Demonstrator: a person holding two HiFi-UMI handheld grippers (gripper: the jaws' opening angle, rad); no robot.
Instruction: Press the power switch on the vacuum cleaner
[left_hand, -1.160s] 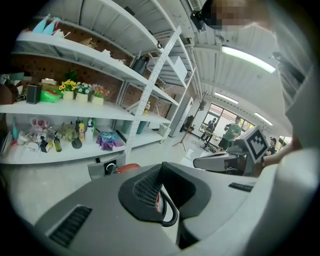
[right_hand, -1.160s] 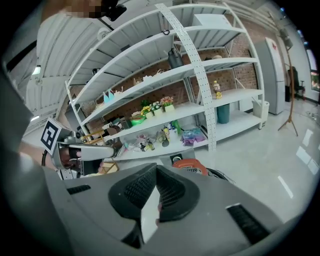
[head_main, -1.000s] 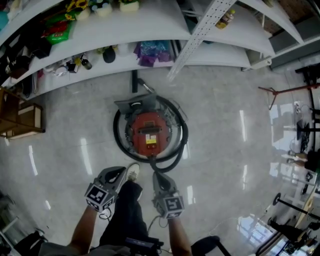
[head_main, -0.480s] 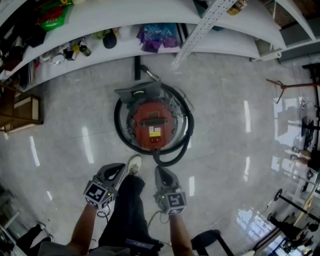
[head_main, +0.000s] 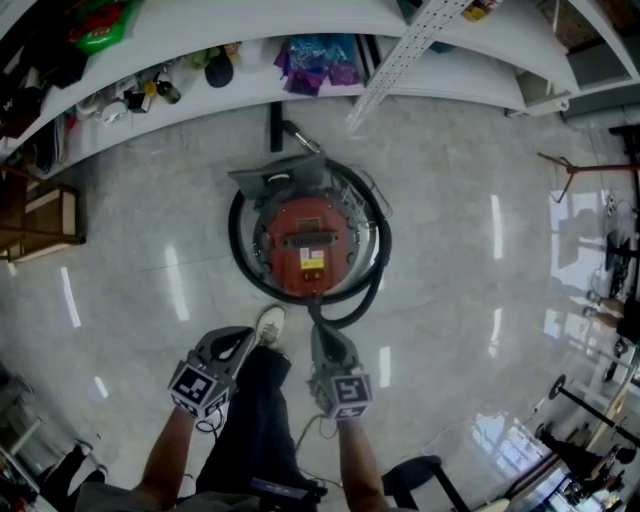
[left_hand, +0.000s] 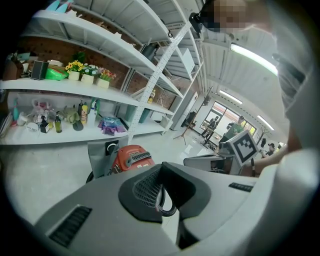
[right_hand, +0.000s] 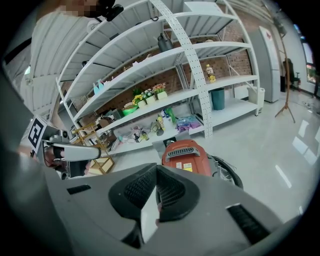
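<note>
Your left gripper (head_main: 243, 342) has its jaws pressed together on nothing, and your right gripper (head_main: 322, 338) is likewise closed and empty (the machine shows beyond the tips, not between them). Both hang beside your leg, well apart from the red round canister vacuum cleaner (head_main: 305, 245) ringed by its black hose, which sits on the glossy grey floor (head_main: 450, 250) just before the white metal shelves (head_main: 300, 100). I judge nothing done yet: approaching, finding the switch and pressing it are all left.

Grey left tool (head_main: 243, 342) and right tool (head_main: 323, 340), black trousers (head_main: 255, 425), white shoe (head_main: 268, 325).
</note>
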